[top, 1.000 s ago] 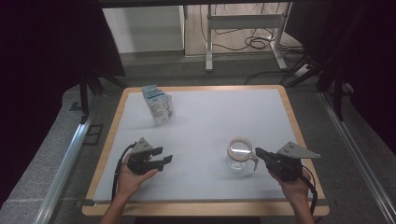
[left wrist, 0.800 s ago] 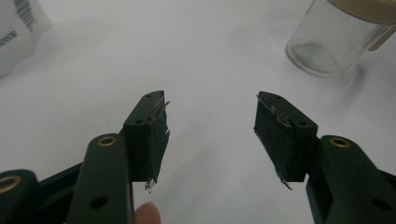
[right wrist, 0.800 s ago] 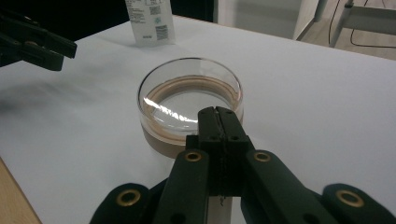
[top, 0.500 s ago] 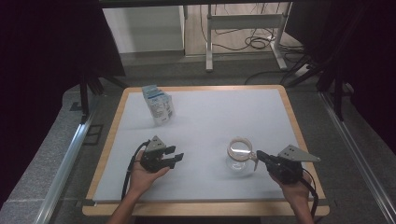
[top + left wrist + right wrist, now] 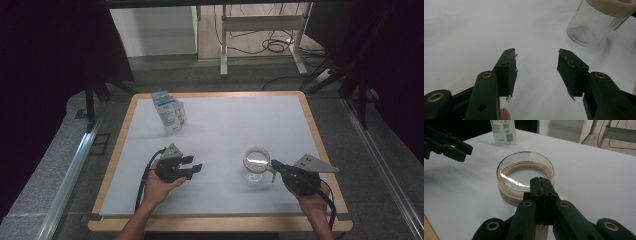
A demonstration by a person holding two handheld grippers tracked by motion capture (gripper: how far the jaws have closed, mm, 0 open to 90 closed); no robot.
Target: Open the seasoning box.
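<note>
Clear glass jar (image 5: 255, 170) with a tan lid stands on the white counter (image 5: 225, 125), right tongs (image 5: 275, 165) shut at its rim, while the open, empty left tongs (image 5: 192, 166) have slid nearer, jaws just widening, probably to steady it.

I see high view dim overall, room edges near black, white table (image 5: 220, 125) mid-grey, floor strip beyond it brighter. Soft shadow right of carton (image 5: 169, 112). My left gripper view washed out, table near white, jar (image 5: 599, 21) slightly soft, jaw bases blurred. My right gripper view sharper; glare streaks on jar lid (image 5: 525, 171), background soft.
</note>
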